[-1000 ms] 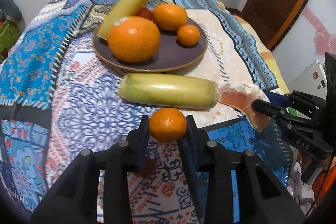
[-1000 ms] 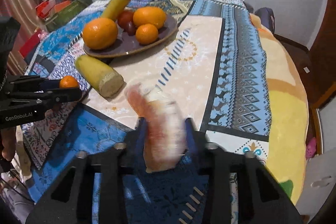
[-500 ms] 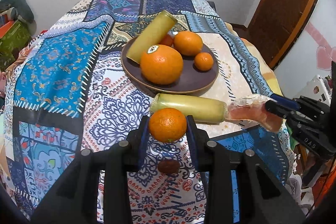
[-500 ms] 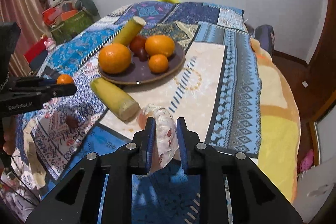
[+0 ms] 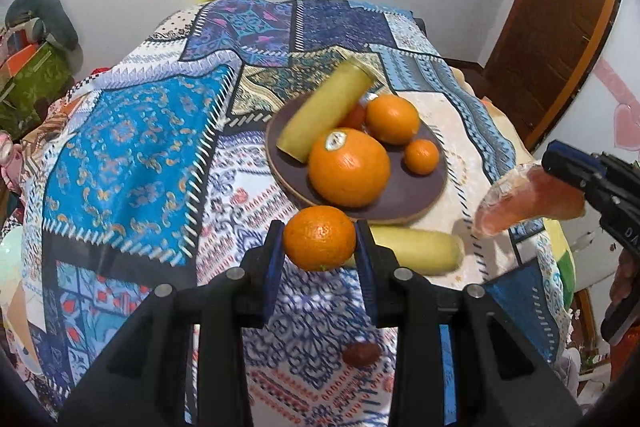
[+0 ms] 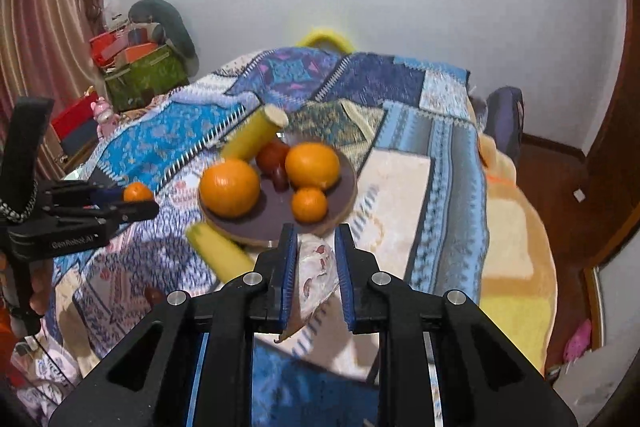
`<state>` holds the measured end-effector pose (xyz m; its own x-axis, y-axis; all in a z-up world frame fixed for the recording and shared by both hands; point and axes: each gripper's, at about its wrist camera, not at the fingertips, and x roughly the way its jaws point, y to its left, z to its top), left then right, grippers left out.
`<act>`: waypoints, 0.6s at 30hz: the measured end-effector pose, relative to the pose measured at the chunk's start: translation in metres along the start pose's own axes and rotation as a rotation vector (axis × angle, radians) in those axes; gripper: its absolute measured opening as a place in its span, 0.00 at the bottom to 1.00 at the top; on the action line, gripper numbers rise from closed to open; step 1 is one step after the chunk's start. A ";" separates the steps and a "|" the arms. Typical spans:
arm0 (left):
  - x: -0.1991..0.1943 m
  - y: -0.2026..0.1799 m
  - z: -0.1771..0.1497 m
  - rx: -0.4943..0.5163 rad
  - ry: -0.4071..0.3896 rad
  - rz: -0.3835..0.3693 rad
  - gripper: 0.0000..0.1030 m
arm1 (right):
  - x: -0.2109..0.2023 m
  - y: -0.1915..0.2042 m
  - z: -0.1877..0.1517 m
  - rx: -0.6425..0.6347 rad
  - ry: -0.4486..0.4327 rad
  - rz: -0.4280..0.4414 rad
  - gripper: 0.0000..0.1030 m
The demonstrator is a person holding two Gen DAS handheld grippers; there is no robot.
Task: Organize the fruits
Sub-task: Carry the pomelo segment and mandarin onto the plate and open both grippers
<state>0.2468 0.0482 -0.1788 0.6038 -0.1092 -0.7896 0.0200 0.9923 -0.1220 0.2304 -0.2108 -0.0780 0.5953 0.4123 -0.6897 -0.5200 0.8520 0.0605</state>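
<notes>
Now a small orange (image 5: 319,237) is clamped between the left gripper's (image 5: 320,247) fingers, raised just near of the plate (image 5: 400,205); a wrapped grapefruit wedge (image 6: 316,277) is pinched in the right gripper (image 6: 317,279), right of the plate.

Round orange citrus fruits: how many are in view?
4. Three round orange citrus fruits on the brown plate: large, medium, small. The fourth is in the left gripper. More may be hidden.
</notes>
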 end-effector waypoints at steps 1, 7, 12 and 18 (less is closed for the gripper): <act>0.002 0.002 0.003 -0.002 -0.003 0.003 0.33 | 0.001 0.002 0.004 -0.008 -0.004 0.001 0.17; 0.017 0.015 0.019 -0.016 -0.009 0.004 0.33 | 0.023 0.020 0.025 -0.073 -0.007 0.013 0.16; 0.039 0.020 0.032 -0.007 0.005 0.006 0.33 | 0.046 0.031 0.036 -0.100 0.004 0.036 0.16; 0.064 0.022 0.049 0.025 0.022 0.014 0.33 | 0.066 0.036 0.055 -0.115 -0.001 0.054 0.11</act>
<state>0.3246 0.0663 -0.2025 0.5869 -0.0959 -0.8039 0.0317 0.9949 -0.0956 0.2843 -0.1352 -0.0814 0.5651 0.4574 -0.6866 -0.6184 0.7857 0.0145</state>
